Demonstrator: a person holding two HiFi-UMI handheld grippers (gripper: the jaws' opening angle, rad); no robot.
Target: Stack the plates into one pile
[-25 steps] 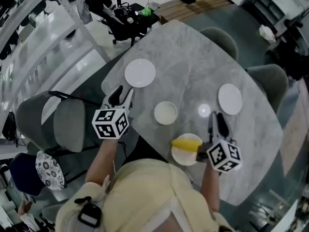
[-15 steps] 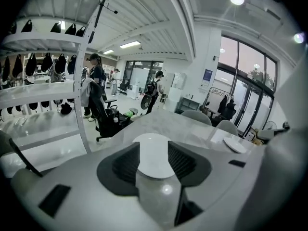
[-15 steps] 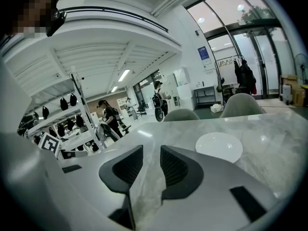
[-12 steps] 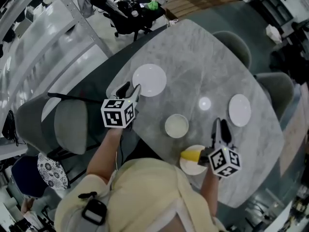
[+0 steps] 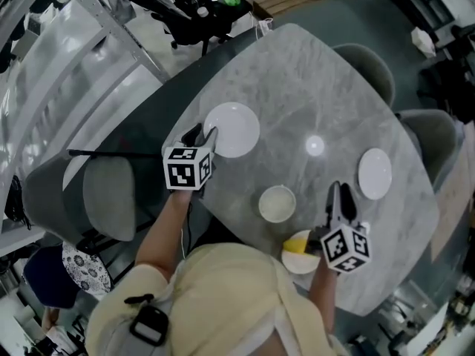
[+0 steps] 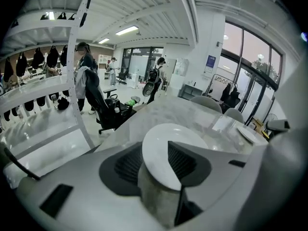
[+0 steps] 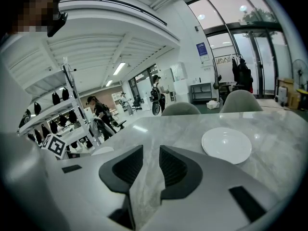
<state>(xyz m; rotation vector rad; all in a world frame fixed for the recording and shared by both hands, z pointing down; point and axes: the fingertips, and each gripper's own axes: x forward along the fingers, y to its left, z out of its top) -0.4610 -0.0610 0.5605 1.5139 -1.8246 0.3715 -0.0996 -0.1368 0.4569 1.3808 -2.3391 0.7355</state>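
Between the left gripper's [image 5: 202, 134] parted jaws: near rim of white plate [image 5: 233, 129], lying on grey surface [image 5: 312, 73]; right gripper [image 5: 340, 195] jaws parted over bare surface, second plate [image 5: 375, 173] nearby; nearest plate [image 5: 297, 260] holds yellow item [image 5: 295, 245]

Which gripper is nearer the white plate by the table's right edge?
Right. The right gripper sits just beside that plate, not touching; the left gripper is far off, its jaws around the rim of another plate.
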